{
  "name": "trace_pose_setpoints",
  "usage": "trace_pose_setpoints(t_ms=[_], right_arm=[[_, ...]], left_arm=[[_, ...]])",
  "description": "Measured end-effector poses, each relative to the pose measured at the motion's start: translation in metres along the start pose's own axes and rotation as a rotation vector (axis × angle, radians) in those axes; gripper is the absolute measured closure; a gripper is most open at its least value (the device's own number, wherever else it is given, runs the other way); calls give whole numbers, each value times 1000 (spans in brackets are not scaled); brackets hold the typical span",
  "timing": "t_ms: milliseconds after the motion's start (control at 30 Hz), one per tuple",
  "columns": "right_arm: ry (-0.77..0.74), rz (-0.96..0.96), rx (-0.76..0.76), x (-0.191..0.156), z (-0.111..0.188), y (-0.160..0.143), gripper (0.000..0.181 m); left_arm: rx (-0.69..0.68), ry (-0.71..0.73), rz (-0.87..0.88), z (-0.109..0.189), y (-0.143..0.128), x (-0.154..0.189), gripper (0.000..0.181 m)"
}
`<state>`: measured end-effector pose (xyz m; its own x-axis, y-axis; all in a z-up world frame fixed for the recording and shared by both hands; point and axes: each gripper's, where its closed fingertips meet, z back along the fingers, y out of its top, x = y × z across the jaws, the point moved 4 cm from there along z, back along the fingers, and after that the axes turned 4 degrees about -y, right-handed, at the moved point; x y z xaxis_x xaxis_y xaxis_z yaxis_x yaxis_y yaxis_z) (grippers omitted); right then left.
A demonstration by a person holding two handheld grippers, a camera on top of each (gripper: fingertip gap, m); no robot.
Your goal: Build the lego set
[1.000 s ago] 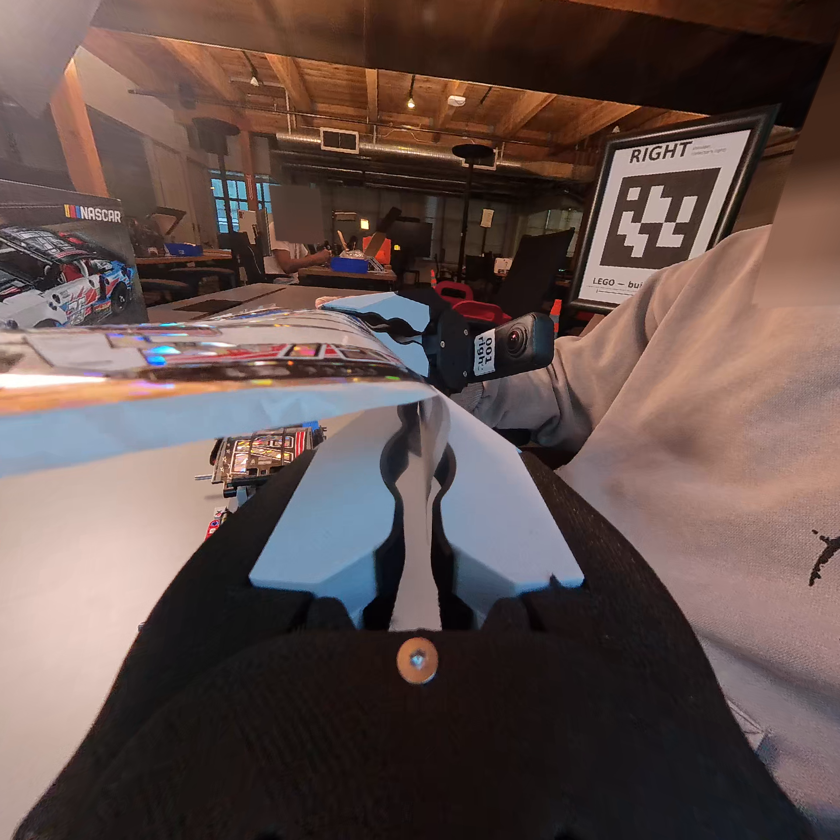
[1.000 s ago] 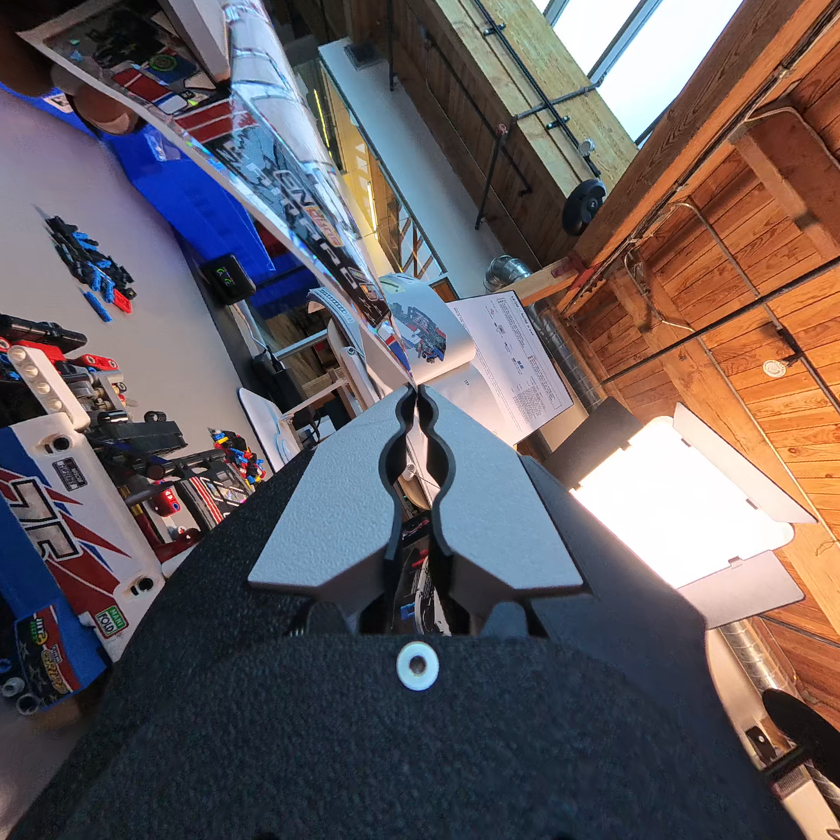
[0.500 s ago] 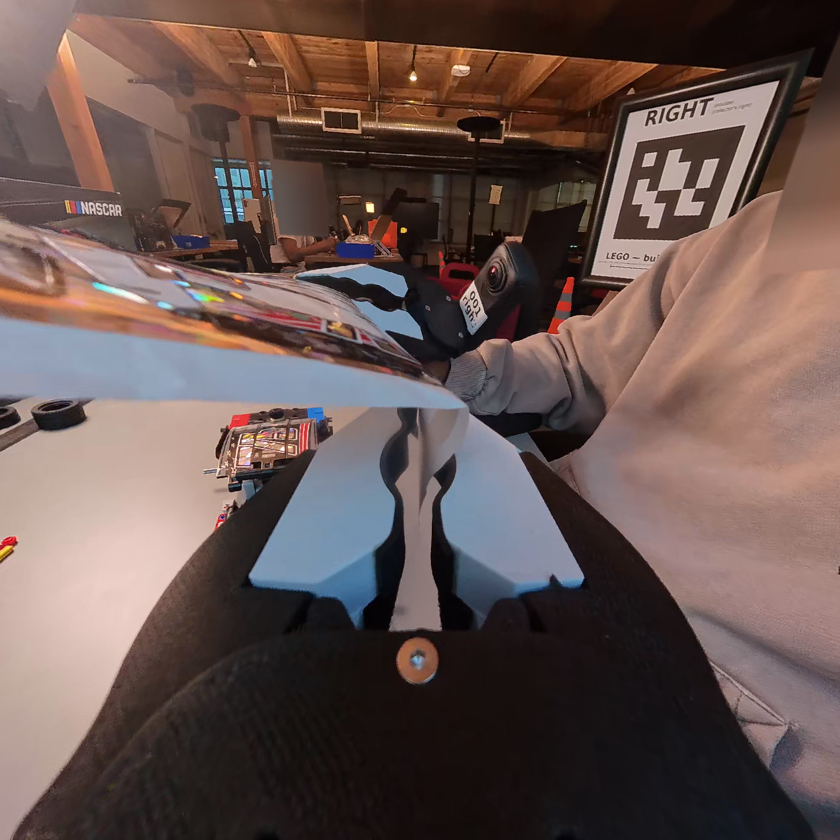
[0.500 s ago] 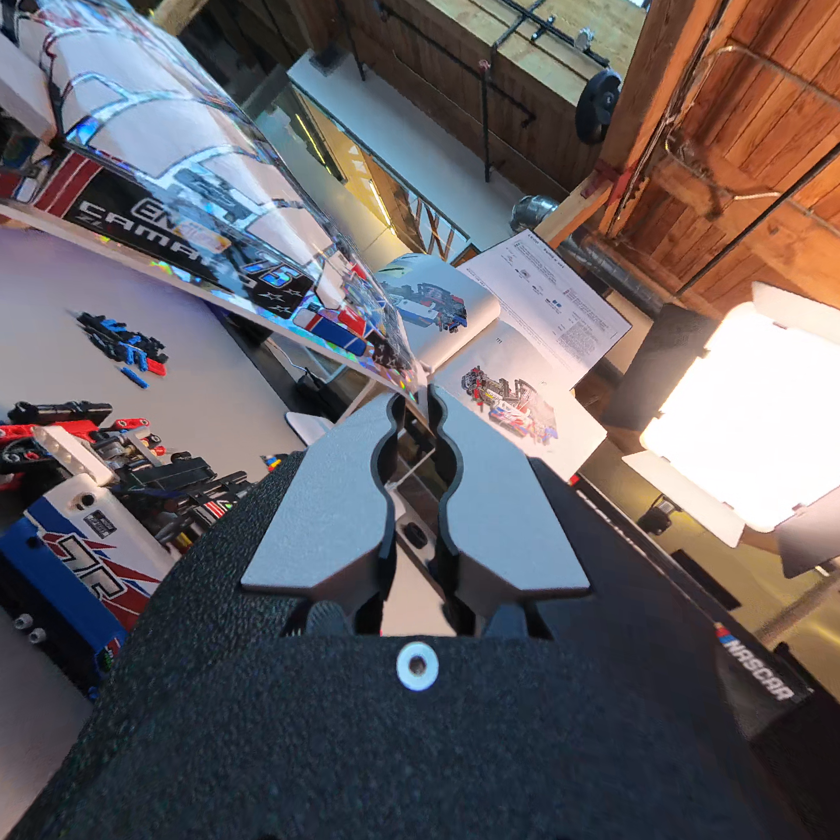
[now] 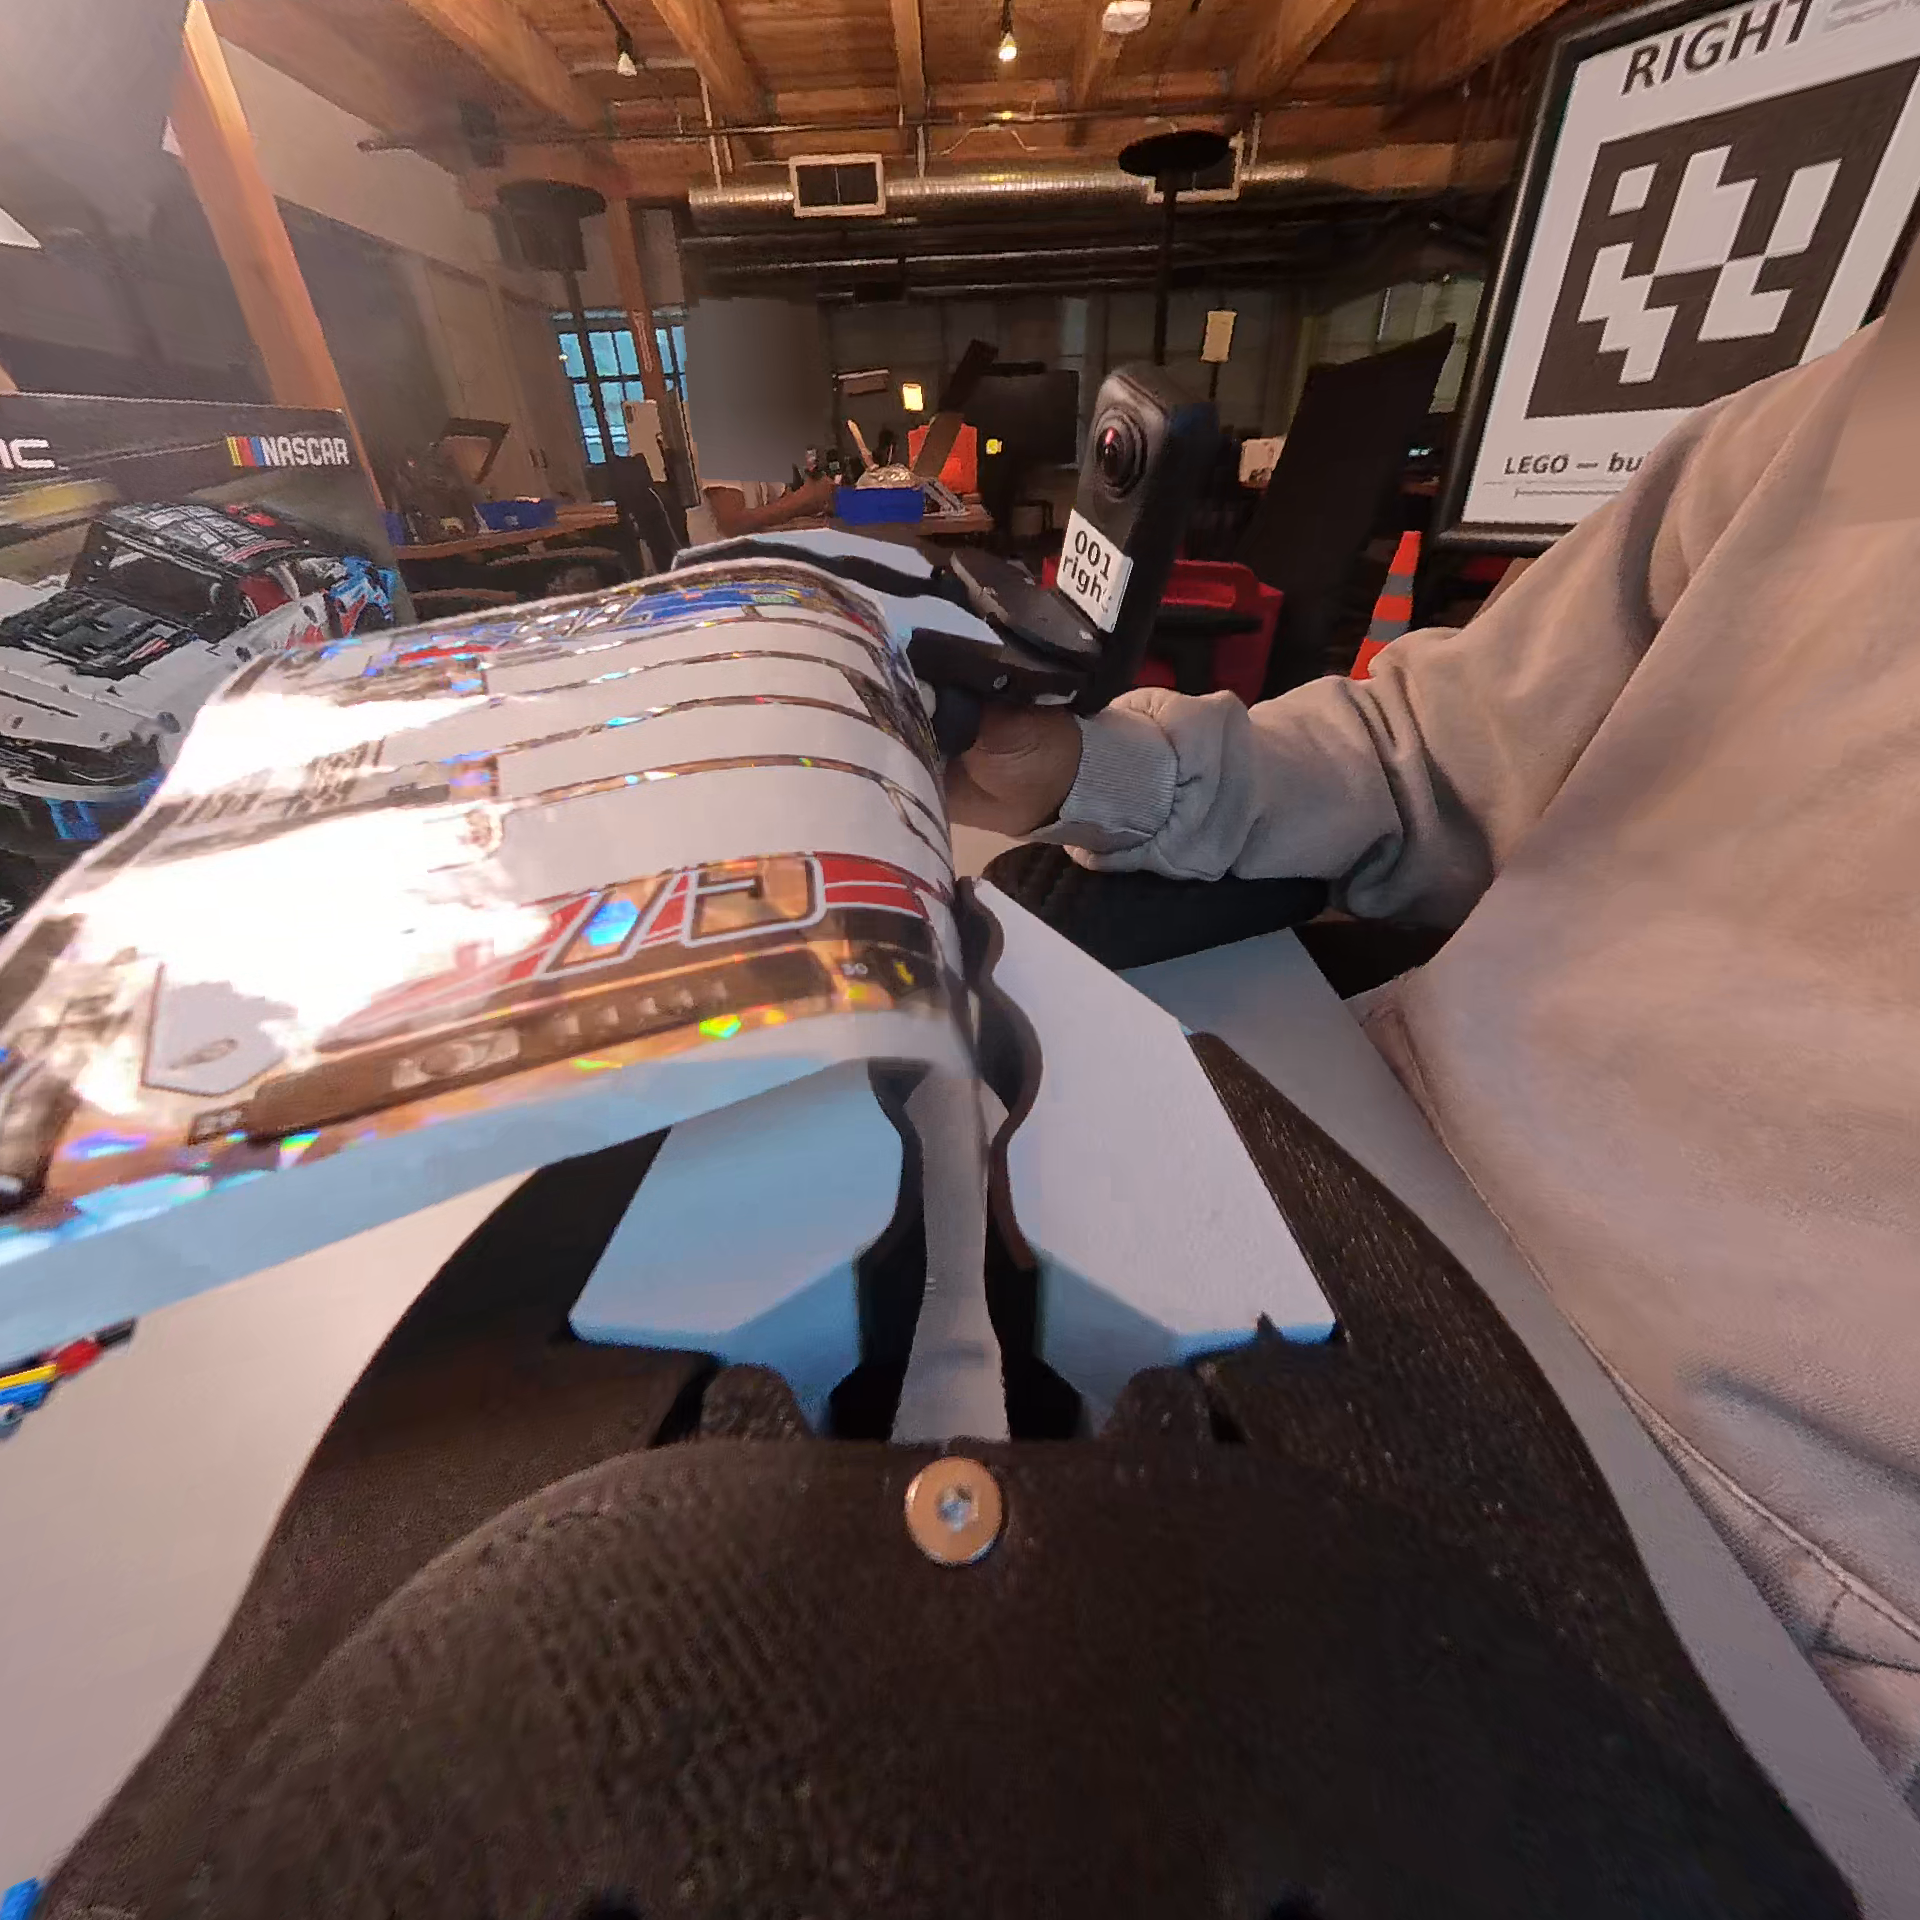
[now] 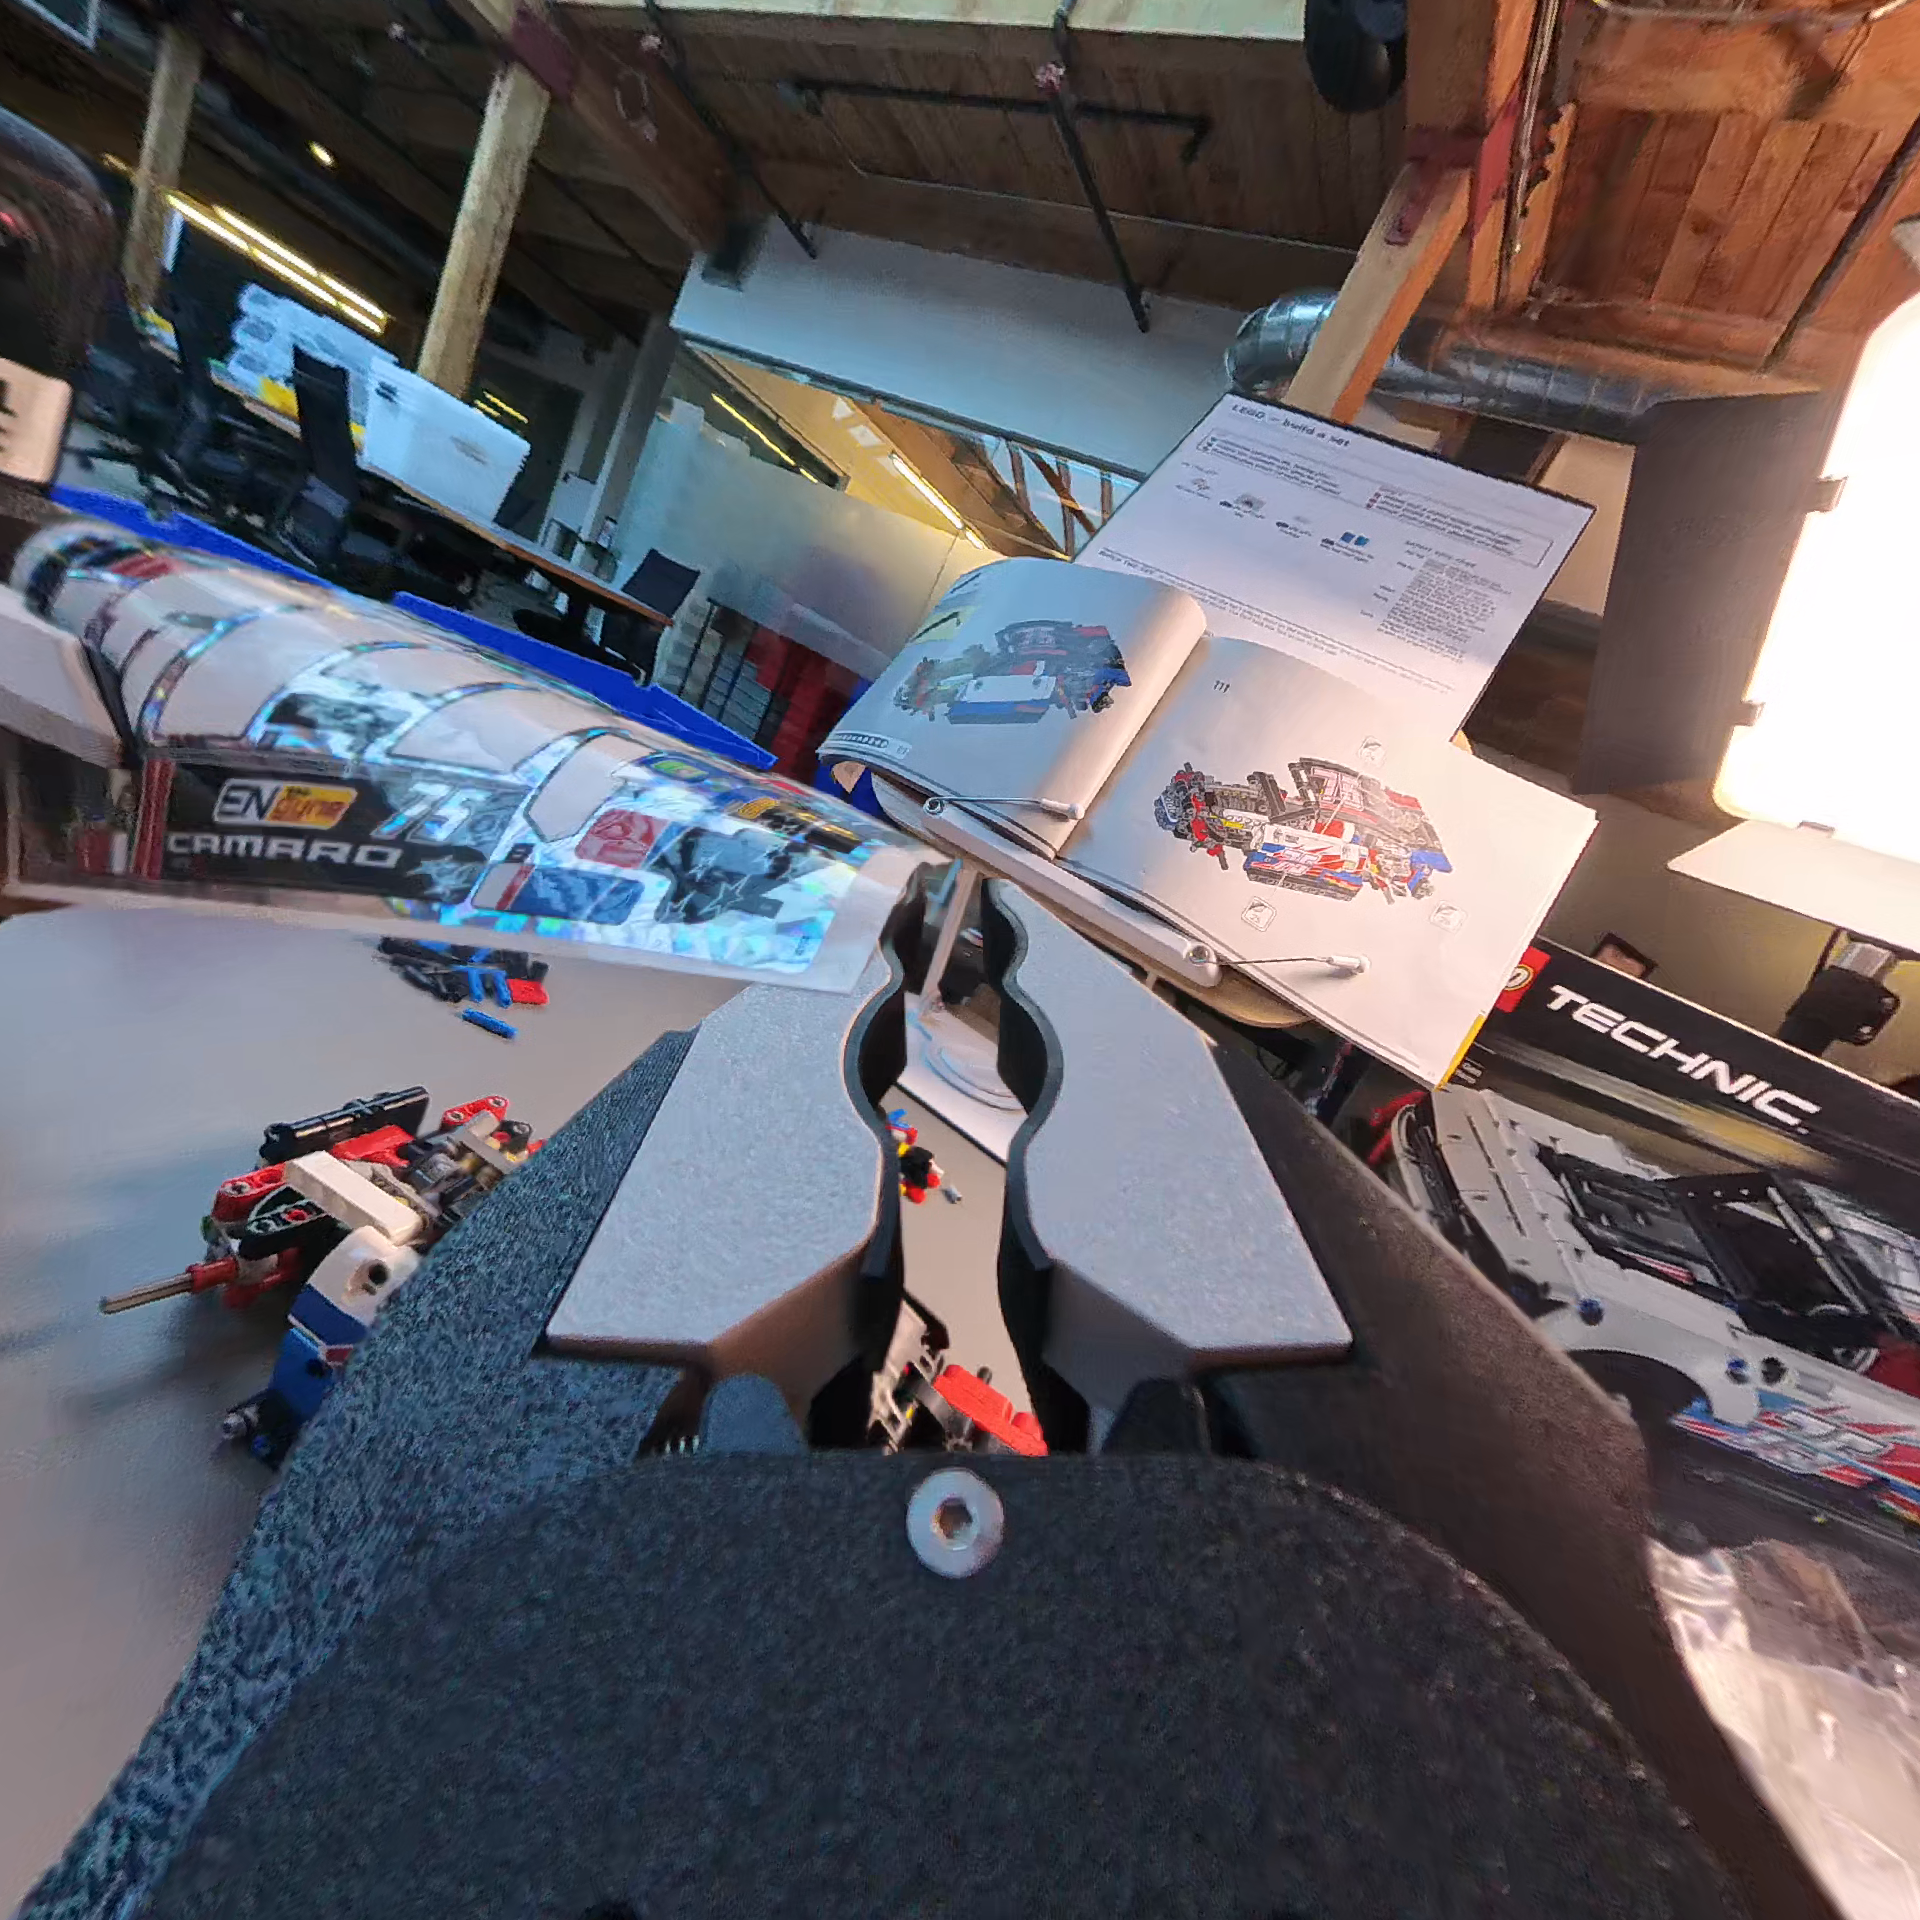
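The sticker sheet [image 5: 499, 862] is glossy and holographic, printed with white panels, red stripes and dark logo blocks, and it bows upward above the grey bench [image 5: 156, 1475]. The left tool [image 5: 961, 935] is clamped on the sheet's near corner, the white backing running down between its pale fingers [image 5: 1132, 1143].

In the left wrist view the right tool [image 5: 914, 613] sits at the sheet's far edge, held by a hand [image 5: 1003, 764] in a beige sleeve; a framed marker sign [image 5: 1683, 249] stands behind the sleeve, and the set's box [image 5: 177, 582] stands beyond the sheet's left end.

Only the right wrist view shows the sheet's other face (dark strips, a blue and red block, silver outlines) [image 6: 436, 790]. There the right tool [image 6: 940, 894] has its grey fingers [image 6: 758, 1153] slightly apart along their length; the sheet's corner reaches the tips, but whether they pinch it I cannot tell. Beneath the sheet lie a small pile of blue and black pins [image 6: 468, 971] and, nearer, the partly built car chassis [image 6: 343, 1205] in red, white and blue. Right of the sheet an open instruction booklet [image 6: 1195, 790] rests on a stand with a printed page [image 6: 1340, 540] behind it, and the box [image 6: 1683, 1226] lies below the booklet.
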<state>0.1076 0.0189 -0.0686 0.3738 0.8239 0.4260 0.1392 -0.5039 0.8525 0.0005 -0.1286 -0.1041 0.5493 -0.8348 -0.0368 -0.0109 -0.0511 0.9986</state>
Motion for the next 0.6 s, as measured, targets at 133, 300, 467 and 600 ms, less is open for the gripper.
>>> trace_pose_setpoints(t_ms=[133, 300, 467, 600], right_arm=[[35, -115, -8, 4, -1, -3, 175], [198, -296, -2, -6, 0, -3, 175], [509, -417, -26, -43, 7, 0, 171], [658, -446, -22, -68, 14, 8, 166]], left_arm=[[-38, 30, -57, -6, -4, 2, 181], [-28, 87, -102, -6, 0, -1, 181], [-6, 127, -121, -5, 4, -4, 181], [4, 137, -137, -7, 4, -3, 181]])
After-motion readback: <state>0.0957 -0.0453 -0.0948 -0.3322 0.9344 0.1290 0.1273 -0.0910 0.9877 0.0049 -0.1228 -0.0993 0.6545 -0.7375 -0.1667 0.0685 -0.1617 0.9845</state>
